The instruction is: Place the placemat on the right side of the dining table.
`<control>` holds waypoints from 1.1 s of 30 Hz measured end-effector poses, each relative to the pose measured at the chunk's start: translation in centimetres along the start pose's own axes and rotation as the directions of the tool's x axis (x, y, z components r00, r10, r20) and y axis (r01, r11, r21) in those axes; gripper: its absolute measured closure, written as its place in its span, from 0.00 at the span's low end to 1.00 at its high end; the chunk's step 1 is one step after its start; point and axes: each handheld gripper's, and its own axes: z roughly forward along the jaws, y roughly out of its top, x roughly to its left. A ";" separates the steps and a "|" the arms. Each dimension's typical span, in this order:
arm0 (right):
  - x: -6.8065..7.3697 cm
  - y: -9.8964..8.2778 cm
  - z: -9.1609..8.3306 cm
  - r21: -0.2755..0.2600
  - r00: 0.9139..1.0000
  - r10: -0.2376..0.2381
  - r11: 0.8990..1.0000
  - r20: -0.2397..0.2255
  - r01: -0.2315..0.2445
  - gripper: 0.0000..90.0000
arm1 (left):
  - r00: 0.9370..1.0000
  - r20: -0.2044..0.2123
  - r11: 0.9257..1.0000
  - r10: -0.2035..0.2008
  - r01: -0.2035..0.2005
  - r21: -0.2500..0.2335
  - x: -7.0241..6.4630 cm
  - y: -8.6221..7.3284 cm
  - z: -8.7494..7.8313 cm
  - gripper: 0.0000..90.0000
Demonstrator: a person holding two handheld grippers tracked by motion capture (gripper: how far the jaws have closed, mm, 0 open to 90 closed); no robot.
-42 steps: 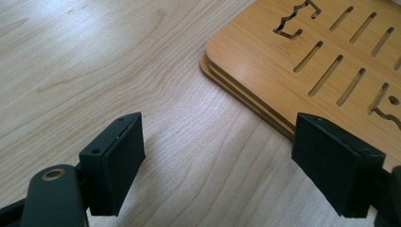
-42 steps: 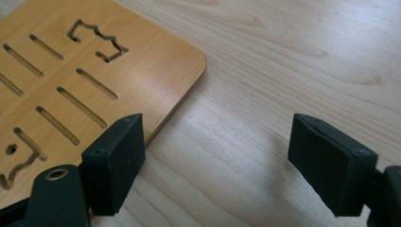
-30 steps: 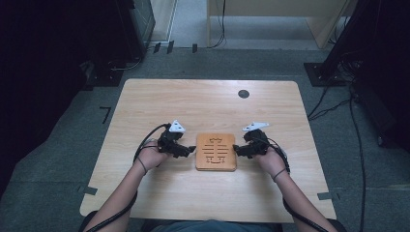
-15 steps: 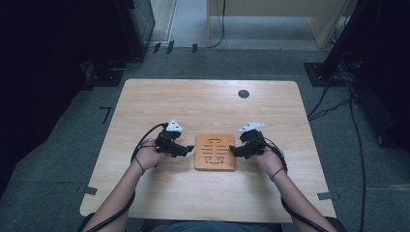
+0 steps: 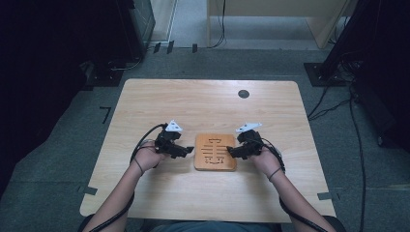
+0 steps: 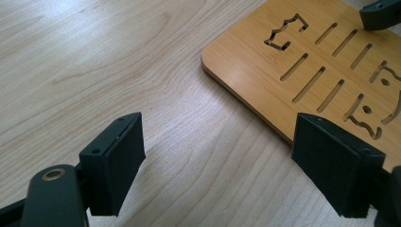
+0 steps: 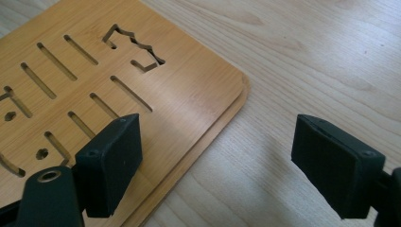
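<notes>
We see one wooden board (image 5: 215, 152) lying flat near the front middle of a light wooden table (image 5: 203, 106), flanked by two hand-held grippers. No brand, label or readable writing shows on anything; the board carries only cut-through slots and jagged shaped openings, several straight slots in rows and at least two irregular cut-outs. The left gripper (image 5: 187, 151) sits just beside the board's left edge with its jaws spread wide and holding nothing; in the left gripper view one jaw stands over the board's edge (image 6: 302, 56), the other over bare tabletop. The right gripper (image 5: 231, 152) mirrors it at the board's right edge, jaws likewise parted and empty, one over the board (image 7: 94, 71). One dark round hole (image 5: 243, 94) marks the table's far side. Each gripper bears one grey plate.
</notes>
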 end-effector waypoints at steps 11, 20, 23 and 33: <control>0.1 0.6 0.6 0.000 1.000 -0.006 1.000 0.014 0.006 0.15 | 1.000 0.003 1.000 0.002 -0.002 0.003 -0.2 0.0 0.1 0.19; 0.8 1.1 1.0 -0.006 0.999 -0.041 0.999 0.023 0.041 0.15 | 1.000 0.007 1.000 -0.012 0.012 -0.001 -0.2 0.0 -0.2 0.19; 1.1 1.3 1.2 -0.010 0.998 -0.055 0.998 0.031 0.056 0.15 | 1.000 0.012 1.000 -0.005 0.005 -0.001 -0.3 -0.1 -0.4 0.19; 2.1 1.8 1.7 -0.018 0.998 -0.038 0.999 0.050 0.039 0.15 | 1.000 0.025 1.000 0.005 -0.005 -0.003 -0.8 0.0 -0.4 0.20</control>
